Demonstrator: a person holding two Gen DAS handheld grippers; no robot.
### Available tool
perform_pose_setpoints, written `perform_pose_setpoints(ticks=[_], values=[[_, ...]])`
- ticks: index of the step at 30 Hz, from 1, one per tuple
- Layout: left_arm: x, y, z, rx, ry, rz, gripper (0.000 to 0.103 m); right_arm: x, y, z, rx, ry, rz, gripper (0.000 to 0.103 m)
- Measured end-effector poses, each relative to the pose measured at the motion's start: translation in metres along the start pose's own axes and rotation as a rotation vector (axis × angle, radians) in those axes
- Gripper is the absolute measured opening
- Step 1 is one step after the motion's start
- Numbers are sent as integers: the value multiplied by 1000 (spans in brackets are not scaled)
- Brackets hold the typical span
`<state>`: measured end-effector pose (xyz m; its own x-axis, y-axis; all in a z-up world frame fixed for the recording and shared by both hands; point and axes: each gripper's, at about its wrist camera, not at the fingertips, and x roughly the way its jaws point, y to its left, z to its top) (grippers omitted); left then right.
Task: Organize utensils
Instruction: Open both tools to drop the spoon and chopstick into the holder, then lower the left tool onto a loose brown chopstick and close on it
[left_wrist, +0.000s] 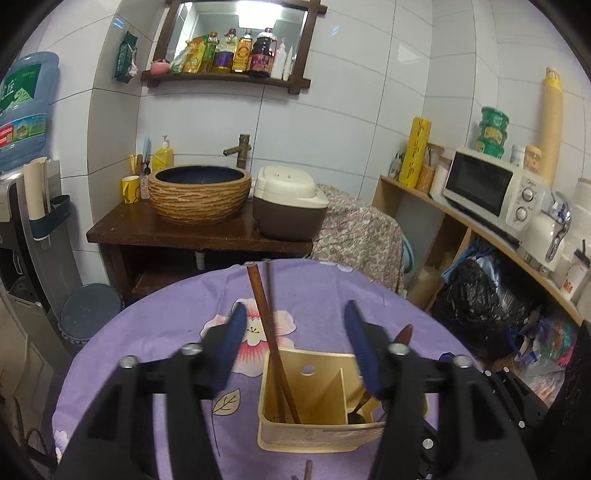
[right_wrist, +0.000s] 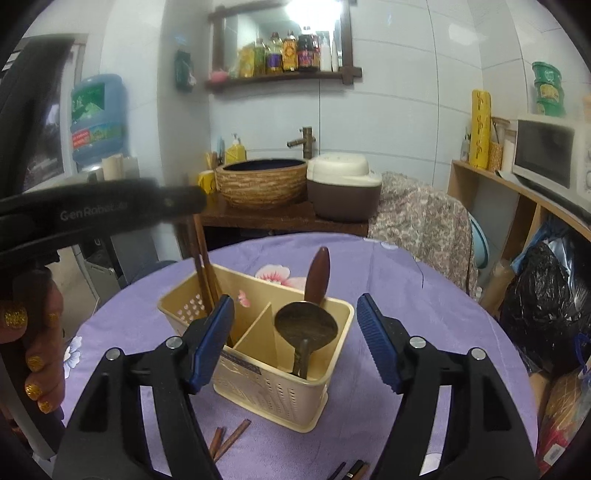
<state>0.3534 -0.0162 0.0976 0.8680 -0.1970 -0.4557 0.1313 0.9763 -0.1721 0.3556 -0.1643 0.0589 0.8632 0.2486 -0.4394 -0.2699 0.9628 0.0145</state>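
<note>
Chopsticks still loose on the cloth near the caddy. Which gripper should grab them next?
Probably right. The right gripper is open and empty, with the loose chopsticks lying just below it on the cloth, in front of the caddy. The left gripper is also open, but its view shows only one chopstick tip.

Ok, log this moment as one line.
left gripper: open, empty | right gripper: open, empty | caddy: chopsticks left slot, spoons right slot
</note>
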Motion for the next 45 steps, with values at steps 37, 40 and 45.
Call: perform_pose_setpoints(ticks=[37, 40, 45], values=[[-55, -13, -246, 200, 459, 0, 31, -98, -11, -126, 156, 151, -47, 77], [-52, -13, -246, 190, 434, 72, 15, -97, -10, -126, 167, 159, -48, 77], [-53, 8, -243, 114, 420, 121, 8, -95, -1, -130, 155, 174, -31, 77]])
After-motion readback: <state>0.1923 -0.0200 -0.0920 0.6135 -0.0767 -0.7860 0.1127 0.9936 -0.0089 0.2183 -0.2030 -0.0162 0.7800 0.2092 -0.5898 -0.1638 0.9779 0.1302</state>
